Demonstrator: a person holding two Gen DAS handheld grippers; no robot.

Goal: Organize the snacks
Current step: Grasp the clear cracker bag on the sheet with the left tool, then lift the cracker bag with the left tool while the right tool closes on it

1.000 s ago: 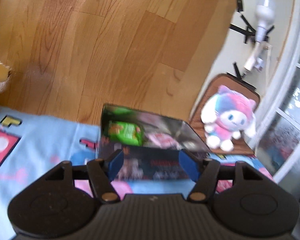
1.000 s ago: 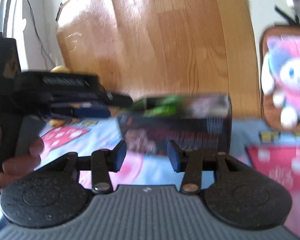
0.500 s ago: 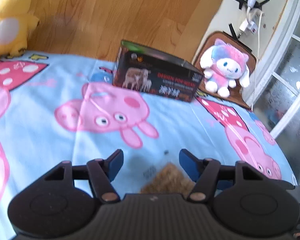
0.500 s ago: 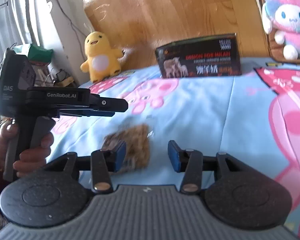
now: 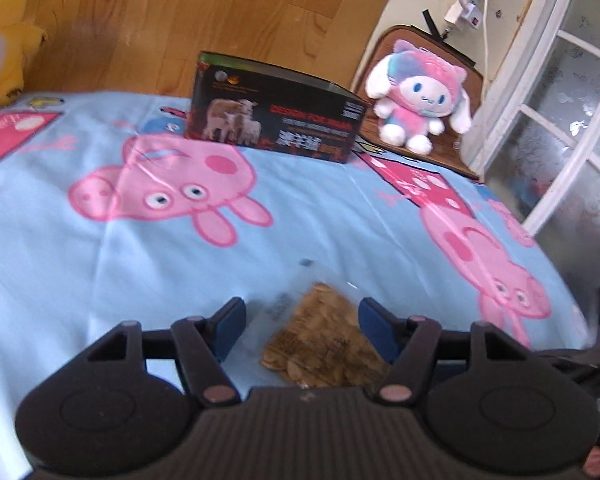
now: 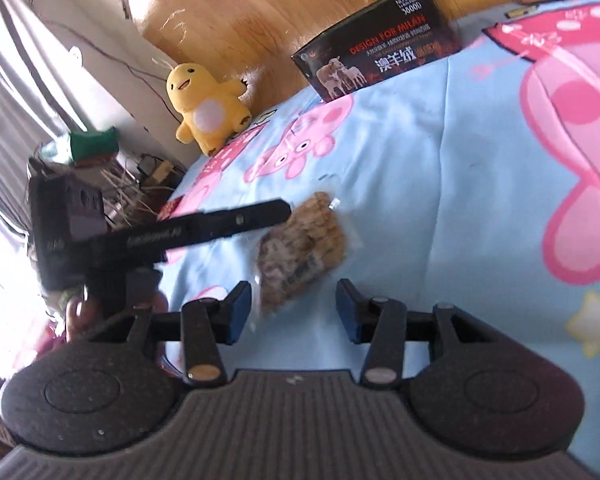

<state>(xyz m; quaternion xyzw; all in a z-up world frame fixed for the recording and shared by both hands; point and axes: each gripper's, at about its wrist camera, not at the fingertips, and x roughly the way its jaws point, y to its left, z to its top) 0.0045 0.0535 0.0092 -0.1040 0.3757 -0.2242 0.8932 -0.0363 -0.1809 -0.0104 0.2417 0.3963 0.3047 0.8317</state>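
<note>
Your left gripper [image 5: 302,322] has its jaws standing apart over a clear snack packet [image 5: 324,340] of brown pieces; pads don't press on it. Right gripper [image 6: 294,306] jaws are also apart, nothing clamped; same packet lies flat just ahead of them. The packet sits on the cartoon-pig bedsheet [image 5: 180,248], toward its near edge. The dark box [image 5: 274,124] stands at the far edge by the wooden headboard [image 5: 172,20]. Yellow plush [image 6: 208,106] sits at the far left corner, pink-white plush [image 5: 418,98] at the far right.
</note>
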